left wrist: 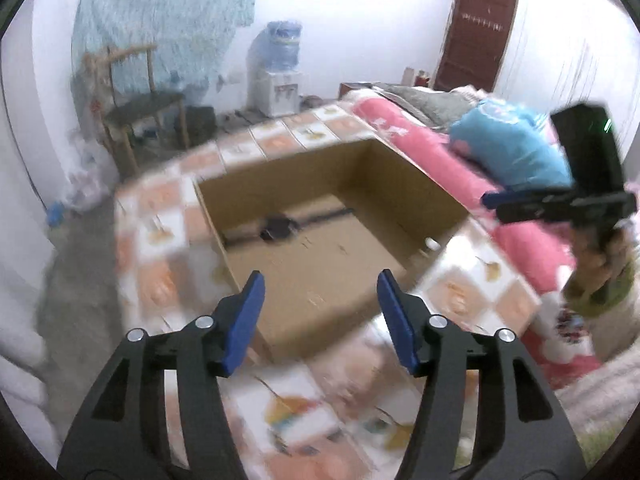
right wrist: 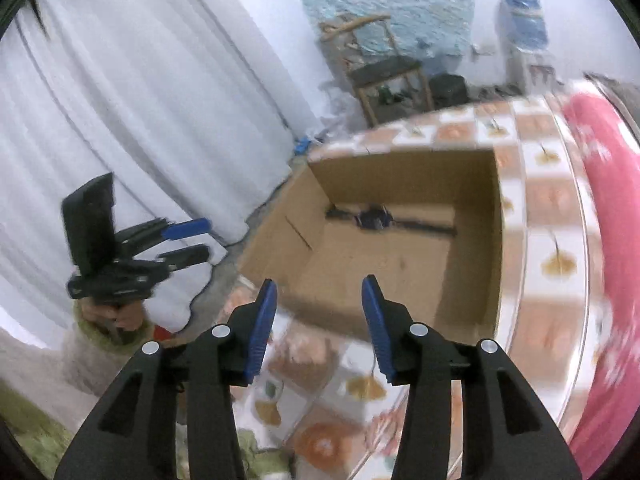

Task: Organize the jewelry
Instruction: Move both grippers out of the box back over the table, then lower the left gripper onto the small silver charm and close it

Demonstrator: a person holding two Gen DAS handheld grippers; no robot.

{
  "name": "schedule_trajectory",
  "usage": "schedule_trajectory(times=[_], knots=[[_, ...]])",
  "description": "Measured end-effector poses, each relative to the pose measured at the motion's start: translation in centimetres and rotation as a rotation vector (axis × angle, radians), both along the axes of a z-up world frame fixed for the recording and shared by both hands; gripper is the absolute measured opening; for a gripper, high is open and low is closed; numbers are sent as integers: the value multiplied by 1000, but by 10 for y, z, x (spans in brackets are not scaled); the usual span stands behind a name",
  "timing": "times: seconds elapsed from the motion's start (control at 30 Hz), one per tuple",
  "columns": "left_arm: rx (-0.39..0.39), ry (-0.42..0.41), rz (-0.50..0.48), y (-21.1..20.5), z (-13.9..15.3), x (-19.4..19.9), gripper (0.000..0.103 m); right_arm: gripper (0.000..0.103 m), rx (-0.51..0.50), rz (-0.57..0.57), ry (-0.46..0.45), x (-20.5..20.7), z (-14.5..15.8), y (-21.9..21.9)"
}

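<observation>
Cardboard is what I am looking down into: an open box (left wrist: 320, 216) sits on the checked orange-and-white cloth (left wrist: 476, 280) that covers the bed. Lying across the box floor, toward its far wall, is a dark watch (left wrist: 276, 229) with its strap stretched out flat to either side of the case. I take that to be the piece of jewelry in question; it looks laid out at full length so it rests neatly against the back of the box, leaving the near floor bare for anything else. A small pale object (left wrist: 431, 244) sits in the right corner of the box, too blurred for me to name.

My left gripper (left wrist: 320, 280) hangs above the near edge of the box, angled downward, its blue pads (left wrist: 244, 320) standing well apart with nothing between them and nothing touching them. My right gripper (right wrist: 319, 288) is likewise held over the near side of the box, its jaws parted a little less widely and just as empty. In each view the other gripper shows off to the side, up in the air and clear of the box, gripped by a hand (right wrist: 120, 316) in a greenish sleeve.

Both views are smeared by motion, so fine detail on the cloth is lost. Judging from this, the watch is already placed and neither gripper has hold of it.
</observation>
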State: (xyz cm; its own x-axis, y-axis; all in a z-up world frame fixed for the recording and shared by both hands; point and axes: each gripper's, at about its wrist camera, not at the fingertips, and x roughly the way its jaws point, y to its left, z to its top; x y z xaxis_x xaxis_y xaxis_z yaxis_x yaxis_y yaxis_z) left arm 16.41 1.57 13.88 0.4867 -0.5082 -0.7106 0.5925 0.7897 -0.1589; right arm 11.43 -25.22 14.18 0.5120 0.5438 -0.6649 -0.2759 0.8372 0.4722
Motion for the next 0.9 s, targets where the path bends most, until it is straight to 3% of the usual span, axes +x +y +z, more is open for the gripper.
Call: schedule_trajectory(times=[0.1,0.23,0.33,0.53,0.9], knots=[[-13,100,28,-4,-43,-21,56,44,7,-84,100,-19,-45,1],[25,188,76,-13,-91,-34,56,44,21,-187,189,-26,-83,-3],[86,179,94,-23,-113,-37,54,44,25,-211,212,-25,-93,-2],[152,200,124,-38,-135,-22,36,44,-23,-180,194,-19,-95,21],[211,213,136,-52,-155,-10,28,44,-15,-145,213,-14,-105,35]])
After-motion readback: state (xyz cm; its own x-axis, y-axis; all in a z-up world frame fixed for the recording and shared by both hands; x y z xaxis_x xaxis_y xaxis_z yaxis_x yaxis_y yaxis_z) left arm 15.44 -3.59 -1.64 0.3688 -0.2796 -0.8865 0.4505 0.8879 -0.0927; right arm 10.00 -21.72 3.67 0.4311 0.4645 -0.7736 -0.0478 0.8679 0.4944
